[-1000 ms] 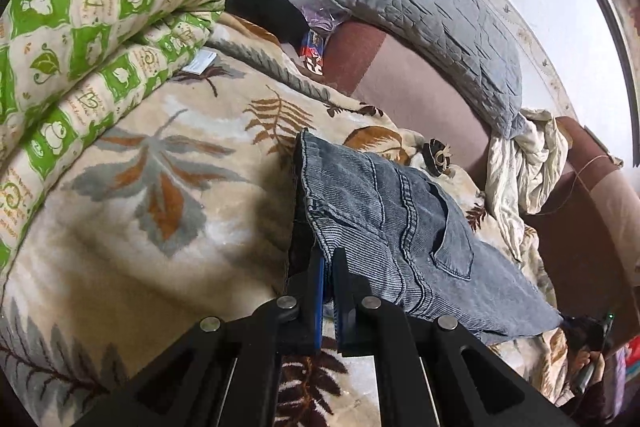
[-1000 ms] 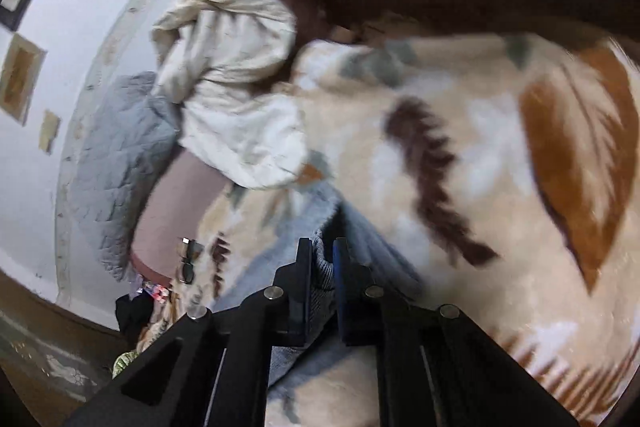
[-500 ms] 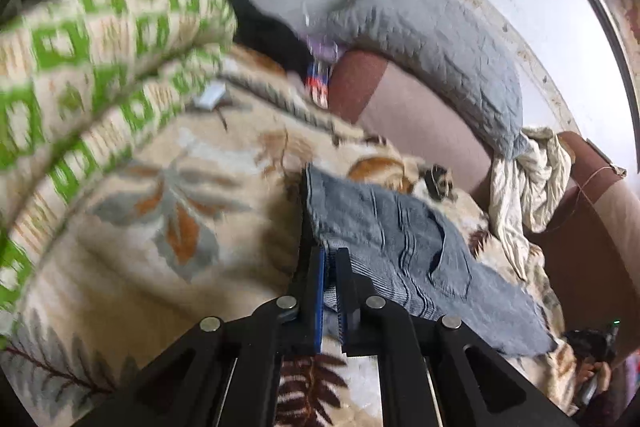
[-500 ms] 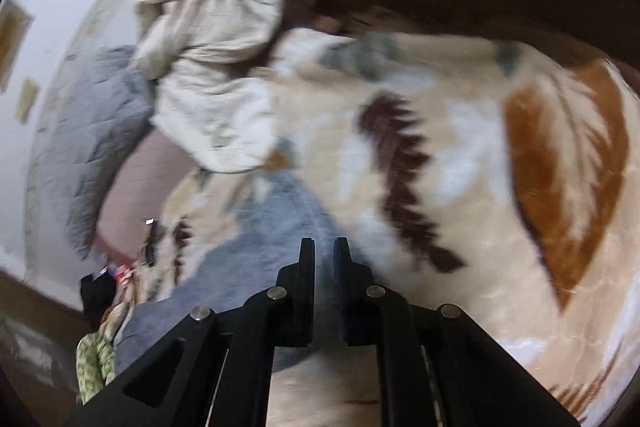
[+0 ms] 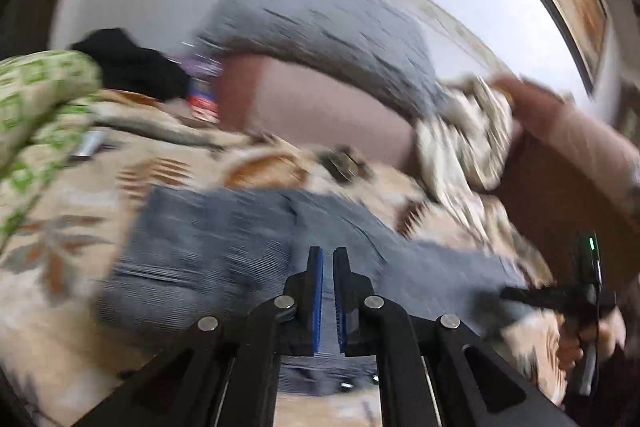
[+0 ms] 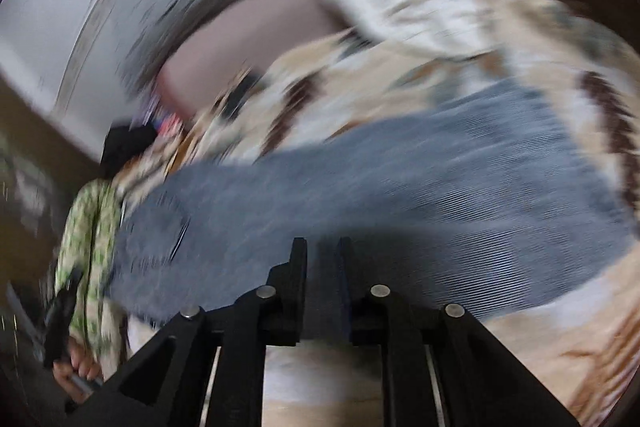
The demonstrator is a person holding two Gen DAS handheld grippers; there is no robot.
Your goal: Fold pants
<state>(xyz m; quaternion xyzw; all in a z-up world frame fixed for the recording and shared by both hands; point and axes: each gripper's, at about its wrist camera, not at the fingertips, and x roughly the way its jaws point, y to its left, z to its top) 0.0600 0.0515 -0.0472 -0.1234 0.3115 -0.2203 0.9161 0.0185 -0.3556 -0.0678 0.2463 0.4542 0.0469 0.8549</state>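
Both frames motion-blurred. Left gripper (image 5: 327,291) points forward over the pants (image 5: 224,247), tips above the fabric, blue-padded fingers (image 5: 316,287) standing a narrow gap apart with nothing between them. Right gripper (image 6: 322,279) hangs over the pants (image 6: 380,195) too, fingers apart by a slightly wider gap, grey cloth visible through the gap but not pinched; whether the tips touch the fabric can't be told.

In the left wrist view the person's right hand (image 5: 592,335) grips the other tool's handle at the far right edge, partly cut off. In the right wrist view the left hand (image 6: 74,367) shows at the lower left, also cropped.

Pants are grey-blue ribbed denim, lying flat in a long strip across the leaf-pattern blanket (image 5: 60,247) on the sofa; seams and pocket smeared by blur, fold state unclear. Green-and-white quilt (image 5: 36,99) bunched at one end, grey cushion (image 5: 320,23) against the wall, cream cloth (image 5: 468,135) heaped by the armrest.
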